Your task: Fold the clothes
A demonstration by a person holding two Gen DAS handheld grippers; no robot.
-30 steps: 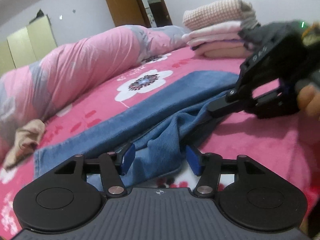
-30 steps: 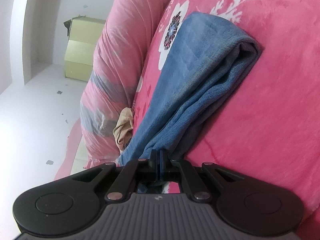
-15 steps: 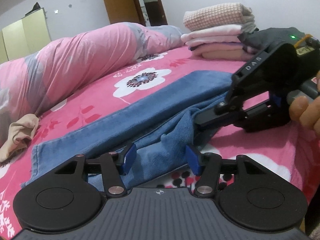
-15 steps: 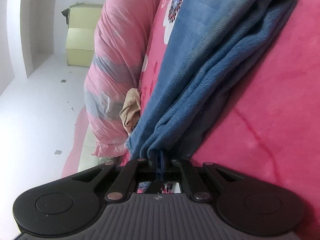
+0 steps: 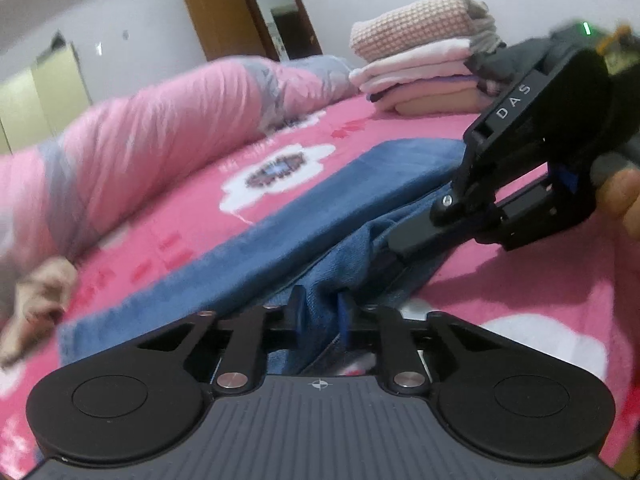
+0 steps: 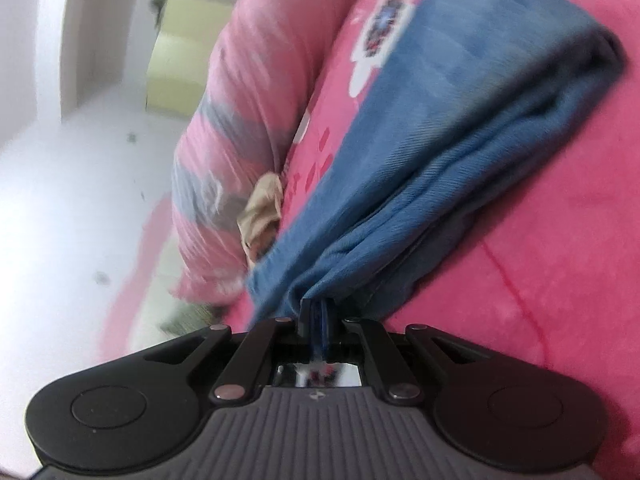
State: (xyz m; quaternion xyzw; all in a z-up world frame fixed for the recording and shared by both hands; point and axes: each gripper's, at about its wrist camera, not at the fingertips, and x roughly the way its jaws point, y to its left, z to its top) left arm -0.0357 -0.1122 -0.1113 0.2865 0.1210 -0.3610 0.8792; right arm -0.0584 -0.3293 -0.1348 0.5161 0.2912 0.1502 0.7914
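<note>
Left wrist view, left claw (image 5: 320, 314) just closed, pinching the blue jeans (image 5: 320, 216) on the pink bed (image 5: 520, 280), right claw (image 5: 404, 242) clamped on a fold just beyond, cloth bunched between them.

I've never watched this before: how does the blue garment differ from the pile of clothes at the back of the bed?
The blue garment is stretched long across the bed, bunched at its near edge; the pile of clothes is neatly folded and stacked. The garment is pinched by the left gripper and right gripper; nothing touches the pile. Both rest on the pink bedspread.
</note>
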